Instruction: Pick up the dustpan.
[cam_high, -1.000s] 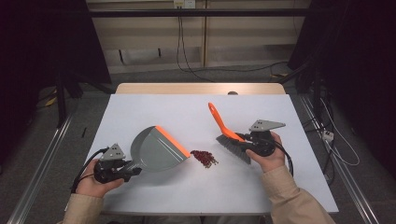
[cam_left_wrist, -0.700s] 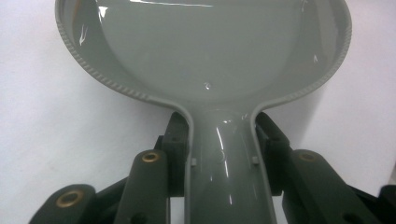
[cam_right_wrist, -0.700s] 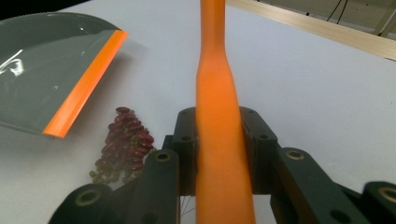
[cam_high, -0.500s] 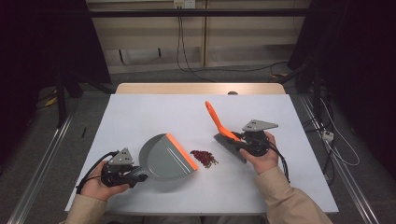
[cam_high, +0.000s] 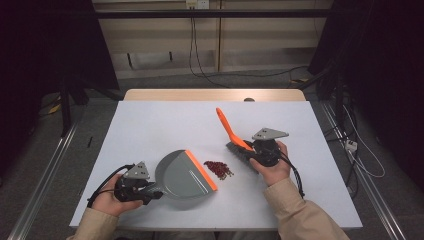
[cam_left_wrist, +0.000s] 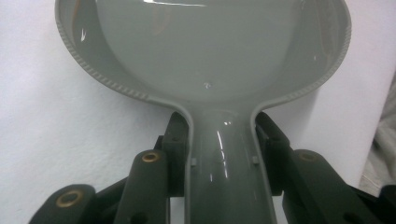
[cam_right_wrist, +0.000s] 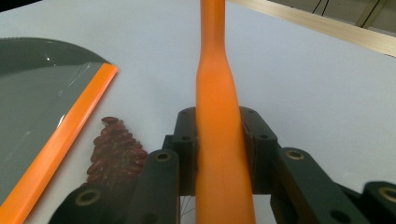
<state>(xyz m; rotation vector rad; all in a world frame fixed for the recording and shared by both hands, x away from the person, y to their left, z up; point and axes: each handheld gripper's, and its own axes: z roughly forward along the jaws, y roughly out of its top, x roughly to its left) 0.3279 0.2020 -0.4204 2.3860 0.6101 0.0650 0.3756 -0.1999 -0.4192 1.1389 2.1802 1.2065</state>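
A person sits at a white counter (cam_high: 150, 125) holding a gripper in each hand. The left gripper (cam_high: 131, 186), at the near left, pinches the handle of a grey dustpan (cam_high: 180, 174); its jaws press against both sides of the handle. The dustpan lies flat, its orange lip (cam_high: 201, 170) facing right. Just beside that lip sits a small pile of red beans (cam_high: 219, 169). The right gripper (cam_high: 264, 150), right of the beans, clamps the orange handle of a brush (cam_high: 231, 131), whose dark bristles (cam_high: 239, 151) rest near the pile.
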